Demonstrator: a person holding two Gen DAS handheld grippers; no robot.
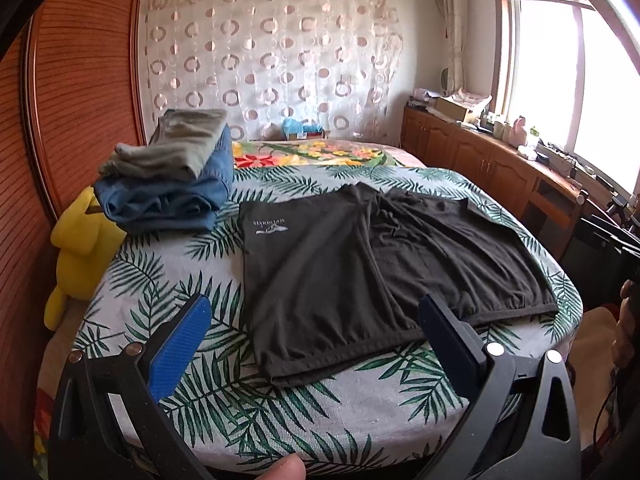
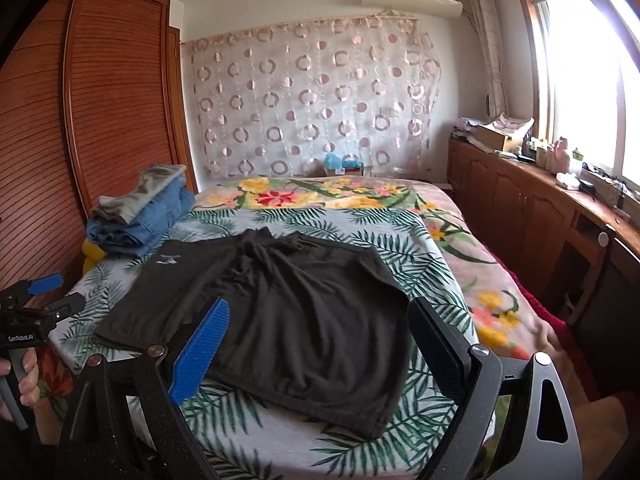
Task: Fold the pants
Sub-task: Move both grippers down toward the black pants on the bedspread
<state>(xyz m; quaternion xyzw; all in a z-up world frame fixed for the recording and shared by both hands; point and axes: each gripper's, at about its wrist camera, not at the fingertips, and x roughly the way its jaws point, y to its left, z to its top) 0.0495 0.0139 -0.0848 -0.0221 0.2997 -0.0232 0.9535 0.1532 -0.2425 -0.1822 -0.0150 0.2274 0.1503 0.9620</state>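
The black pants (image 1: 360, 264) lie spread on the near part of the bed (image 1: 168, 264), on its leaf-print cover, waistband toward the far side and both leg hems toward the near edge; they look like shorts, with a small white logo on the left leg. Neither tool touches them: the left gripper (image 1: 316, 320) hovers over the near hem with its fingers spread wide and nothing between them, and the right gripper (image 2: 320, 328) hangs over the right leg, likewise spread and empty. The step in hand seems to be the first fold, not yet begun. To do it well, I would bring each gripper down low onto an outer edge, one at the hem and one nearer the waistband on the same side, pinch only the top garment and not the cover beneath, then carry that leg across onto the other so the side seams meet, keeping the cloth taut so no crease is trapped. The bunched drawstring area at the waist may want smoothing first. By count: one pair of black pants to fold, two grippers, two folded garments in the stack (image 1: 172, 184) at the far left (grey on blue), and one yellow plush toy (image 1: 80, 248) beside the bed.
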